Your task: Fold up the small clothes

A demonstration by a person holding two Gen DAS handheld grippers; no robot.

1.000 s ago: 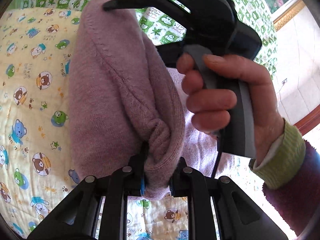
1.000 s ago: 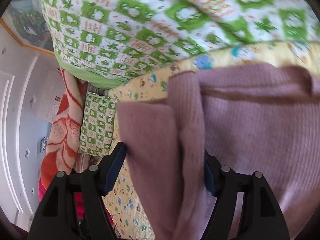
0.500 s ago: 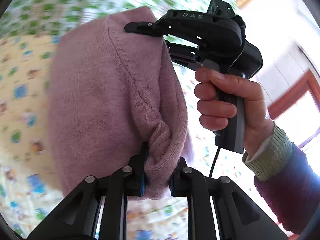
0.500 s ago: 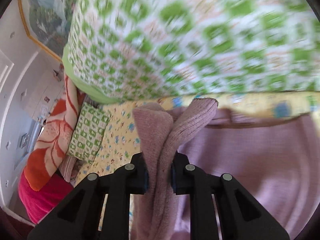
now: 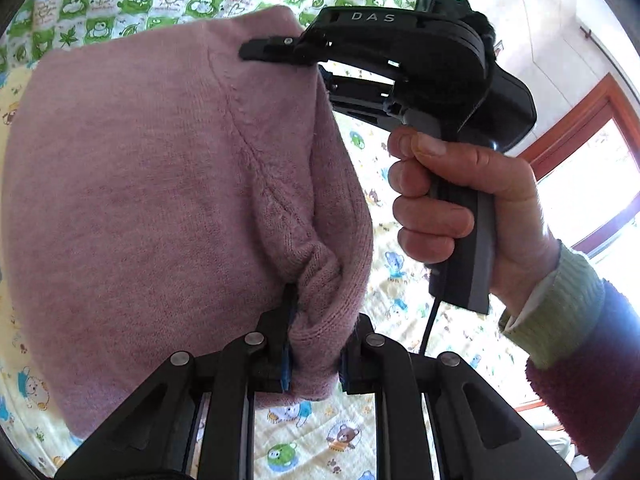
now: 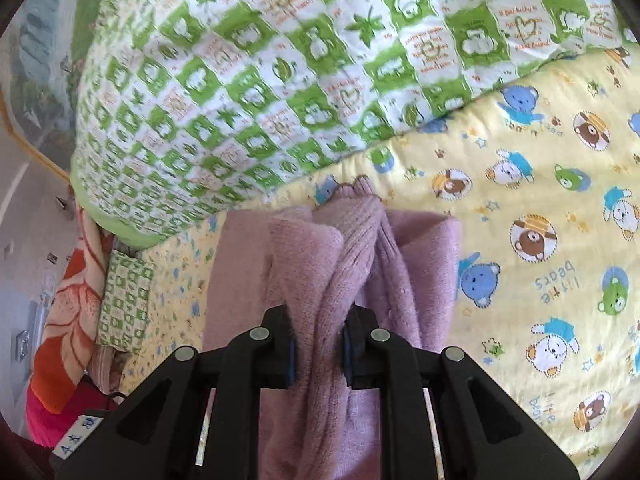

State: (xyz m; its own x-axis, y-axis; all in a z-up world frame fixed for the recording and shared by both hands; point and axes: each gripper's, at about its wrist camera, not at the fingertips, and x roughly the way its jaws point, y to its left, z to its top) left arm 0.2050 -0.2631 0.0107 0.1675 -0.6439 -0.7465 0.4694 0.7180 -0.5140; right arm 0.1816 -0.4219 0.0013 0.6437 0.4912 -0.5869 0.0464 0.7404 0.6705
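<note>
My right claw (image 6: pixel 318 350), open a second ago, now grips the mauve sweater (image 5: pixel 160 200); my left claw (image 5: pixel 314 354) stays clenched on it above the bed (image 6: pixel 520 200). Only the left view shows my right hand (image 5: pixel 460 208).

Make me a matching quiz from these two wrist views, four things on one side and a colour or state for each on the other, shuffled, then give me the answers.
Things:
1. knit sweater
2. bear-print sheet
3. checked quilt
4. left gripper

Colour or state:
A. green and white squares
B. shut on bunched fabric
C. dusty pink, held up off the bed
D. pale yellow with cartoon animals

Pairs: 1-C, 2-D, 3-A, 4-B
</note>
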